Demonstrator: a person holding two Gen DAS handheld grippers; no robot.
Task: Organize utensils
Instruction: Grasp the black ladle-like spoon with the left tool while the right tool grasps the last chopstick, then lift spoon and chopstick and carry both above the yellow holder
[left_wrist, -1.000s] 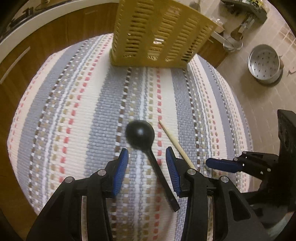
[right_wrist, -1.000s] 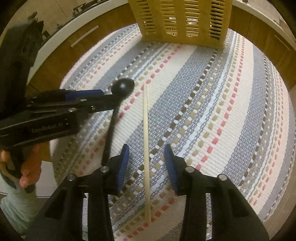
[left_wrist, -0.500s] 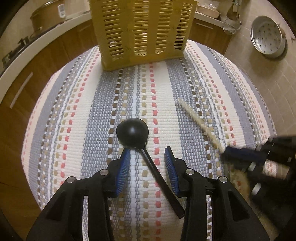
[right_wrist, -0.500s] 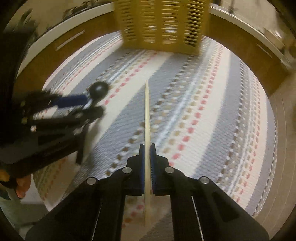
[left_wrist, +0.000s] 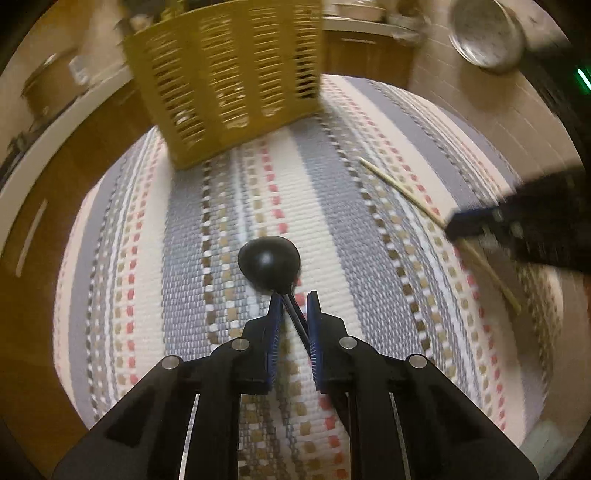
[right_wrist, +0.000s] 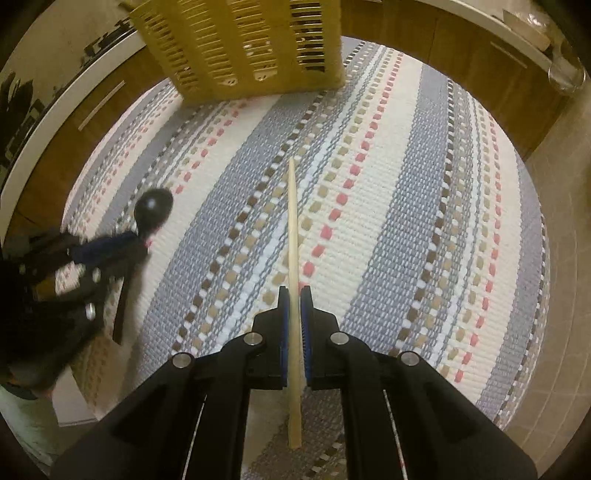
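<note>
chopstick (right_wrist: 293, 236) sits pinched between the pads of the right hand-held gripper (right_wrist: 294, 314), its long axis running straight out ahead along the fingers, tail end trailing back under them. beyond its tip, further ahead and a little left, stands the yellow slotted basket (right_wrist: 243, 48) on the striped mat (right_wrist: 406, 221). black ladle (left_wrist: 269, 263) lies just ahead of the left hand-held gripper (left_wrist: 294, 317), whose jaws are closing with the thin handle crossing at a slant between them; its bowl points toward the basket. both hands look about equally near the basket.
</note>
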